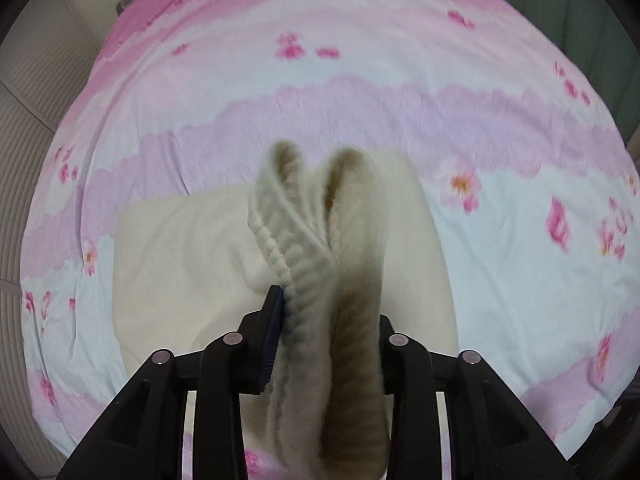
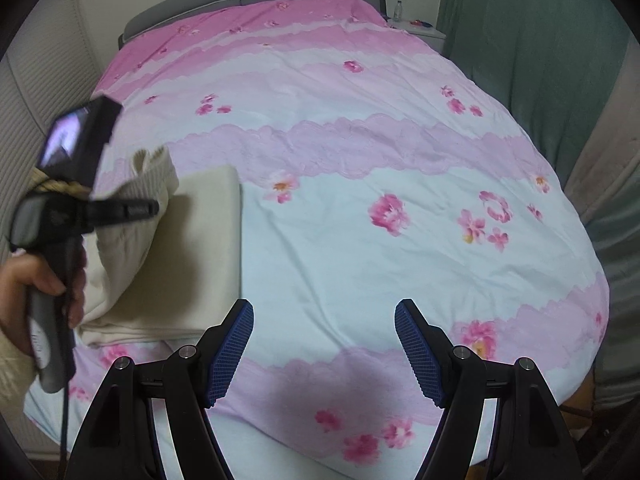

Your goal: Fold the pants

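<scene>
Cream pants [image 1: 320,240] sit pinched in my left claw [image 1: 320,320]; right claw [image 2: 324,344] gapes wide. Fold half done. Next, I lay them flat on the bed [image 1: 500,280].

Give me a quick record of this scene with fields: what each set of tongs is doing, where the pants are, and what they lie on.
left tongs: shut on the ribbed waistband of the cream pants, lifting that end above the rest
right tongs: open, holding nothing, over the bedspread
pants: partly folded, lying near the left side of the bed in the right wrist view
surface: pink floral bedspread
person's hand: gripping the left handle
</scene>
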A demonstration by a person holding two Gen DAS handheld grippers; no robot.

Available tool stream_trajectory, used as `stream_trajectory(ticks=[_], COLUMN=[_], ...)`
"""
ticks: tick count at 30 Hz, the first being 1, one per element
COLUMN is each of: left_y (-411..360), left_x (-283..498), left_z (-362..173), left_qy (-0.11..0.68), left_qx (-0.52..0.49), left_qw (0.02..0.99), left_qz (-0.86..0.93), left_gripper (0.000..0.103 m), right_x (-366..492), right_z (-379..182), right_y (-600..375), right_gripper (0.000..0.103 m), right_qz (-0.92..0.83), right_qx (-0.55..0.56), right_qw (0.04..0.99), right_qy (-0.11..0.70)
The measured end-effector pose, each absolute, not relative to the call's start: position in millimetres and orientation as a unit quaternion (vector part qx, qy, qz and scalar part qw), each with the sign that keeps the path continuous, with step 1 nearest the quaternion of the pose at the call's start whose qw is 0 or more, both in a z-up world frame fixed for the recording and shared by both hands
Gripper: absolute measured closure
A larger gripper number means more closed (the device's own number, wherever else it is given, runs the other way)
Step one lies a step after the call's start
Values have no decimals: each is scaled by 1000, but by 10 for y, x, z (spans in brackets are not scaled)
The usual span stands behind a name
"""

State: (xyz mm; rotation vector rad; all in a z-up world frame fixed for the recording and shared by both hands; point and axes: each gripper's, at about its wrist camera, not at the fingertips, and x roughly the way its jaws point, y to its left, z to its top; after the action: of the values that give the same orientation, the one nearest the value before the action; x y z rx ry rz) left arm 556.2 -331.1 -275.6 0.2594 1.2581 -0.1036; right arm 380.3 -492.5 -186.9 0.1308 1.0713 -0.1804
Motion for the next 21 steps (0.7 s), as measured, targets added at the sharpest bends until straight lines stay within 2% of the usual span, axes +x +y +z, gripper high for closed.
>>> stream_trajectory(ticks=[1, 2, 3, 5, 8, 13, 21], left_y=[-3312, -3312, -3320, -3368, -3329, -2862, -2125], left_x=[5534, 5500, 5466, 5360, 5163, 4899, 4856], left_z=[-2811, -2839, -2849, -2771, -2474, -2096, -2144], left_qy=[595, 602, 608, 601, 563, 526, 552], left_qx=[118, 115, 111, 103, 107, 80, 26], left_qw=[793, 788, 784, 788, 814, 844, 833], left_qz=[-53, -58, -61, -84, -91, -65, 18], left_gripper=[63, 49, 44, 41, 31, 21, 21], right_x=[3797, 3796, 3803, 3789, 3802, 3862, 4163], right_z=[-1877, -1884, -1891, -1892, -1885, -1863, -1970], right_y=[-4944, -4957, -4969, -4977, -4936, -4820, -4426], right_gripper=[29, 29, 29, 29, 29, 29, 30], right_qz=[-84, -82, -79, -73, -62, -35, 57], right_qx=[62, 60, 58, 59, 56, 47, 50], right_qw=[854, 854, 853, 854, 856, 862, 869], right_qy=[510, 510, 512, 512, 510, 503, 489])
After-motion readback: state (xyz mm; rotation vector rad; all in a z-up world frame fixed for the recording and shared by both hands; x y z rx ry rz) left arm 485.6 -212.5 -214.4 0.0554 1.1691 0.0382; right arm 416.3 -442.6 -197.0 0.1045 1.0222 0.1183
